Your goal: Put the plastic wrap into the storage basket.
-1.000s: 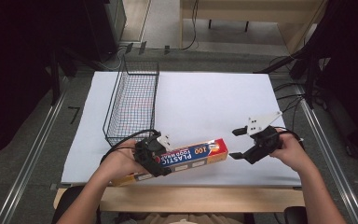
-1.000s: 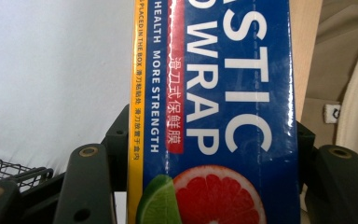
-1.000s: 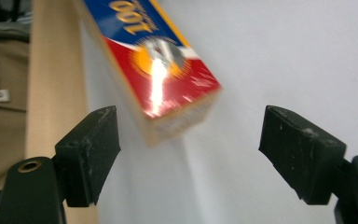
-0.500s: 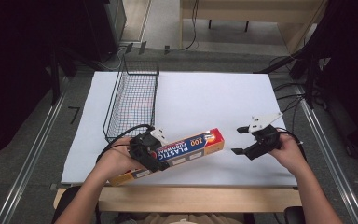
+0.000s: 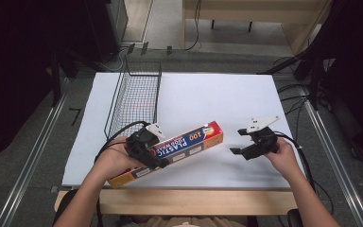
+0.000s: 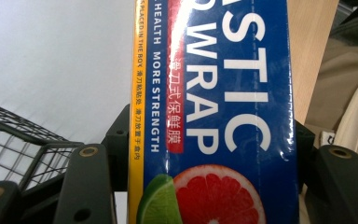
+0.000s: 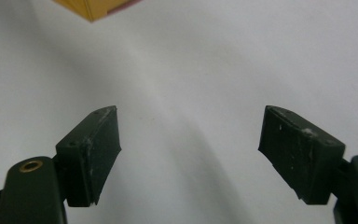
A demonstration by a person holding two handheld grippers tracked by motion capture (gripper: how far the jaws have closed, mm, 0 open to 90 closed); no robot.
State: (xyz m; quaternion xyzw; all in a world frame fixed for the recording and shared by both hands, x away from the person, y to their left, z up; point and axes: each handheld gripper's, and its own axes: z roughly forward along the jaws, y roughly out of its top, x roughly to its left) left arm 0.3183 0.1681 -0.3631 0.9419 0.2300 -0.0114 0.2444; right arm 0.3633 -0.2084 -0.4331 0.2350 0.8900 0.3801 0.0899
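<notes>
The left gripper (image 5: 146, 149) pinches the wrap box (image 5: 170, 151) near the worktop's (image 5: 217, 99) near-left edge; the right gripper's (image 5: 246, 142) fingers (image 7: 95, 149) are spread, empty.

A long box of plastic wrap (image 5: 170, 152), blue on its face with a yellow edge and a red end panel, is held clear of the white table, tilted with its far end higher, near the table's front edge. White lettering reads "PLASTIC WRAP"; a cut grapefruit and lime wedge are printed below. Just beside it stands a black wire basket (image 5: 134, 99).
</notes>
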